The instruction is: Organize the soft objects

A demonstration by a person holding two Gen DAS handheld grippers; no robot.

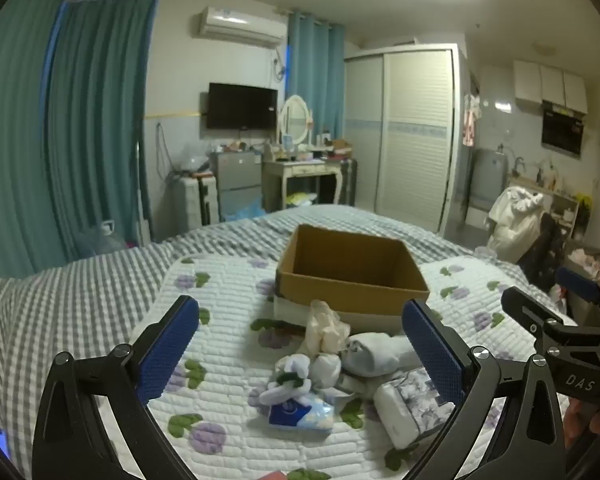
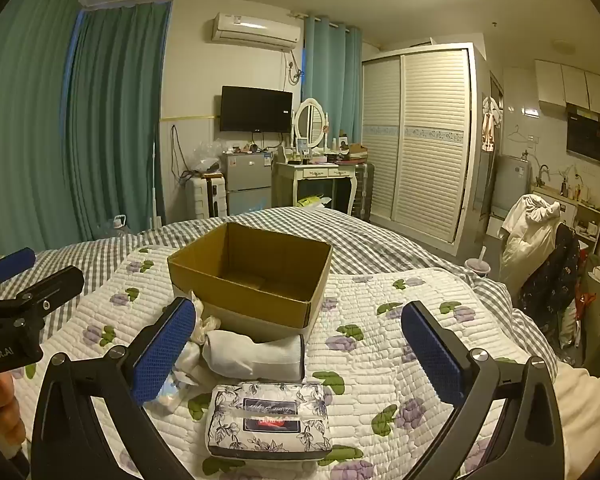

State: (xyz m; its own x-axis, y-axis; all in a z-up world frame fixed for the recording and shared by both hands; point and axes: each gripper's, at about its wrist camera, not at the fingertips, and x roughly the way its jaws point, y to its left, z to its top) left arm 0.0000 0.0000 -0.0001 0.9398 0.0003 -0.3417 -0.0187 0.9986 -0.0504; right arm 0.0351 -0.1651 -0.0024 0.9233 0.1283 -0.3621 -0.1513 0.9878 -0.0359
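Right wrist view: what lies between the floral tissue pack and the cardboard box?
A rolled white cloth lies between the floral tissue pack and the cardboard box, seen in the right wrist view.

Left gripper (image 1: 300,354): black angular frame, two fingers faced with blue, finely dimpled pads (image 1: 168,350).
Right gripper (image 2: 298,354): same black frame, same blue textured pads (image 2: 432,354).
Screws: round silver bolt heads at the finger pivots, black ones further out on the frame.
Markings: white letters "DAS" on the right gripper's black body in the left view; "nRobot.AI" on the left gripper's body in the right view.
Mount: black clamp-like bracket with small screws on each handle.
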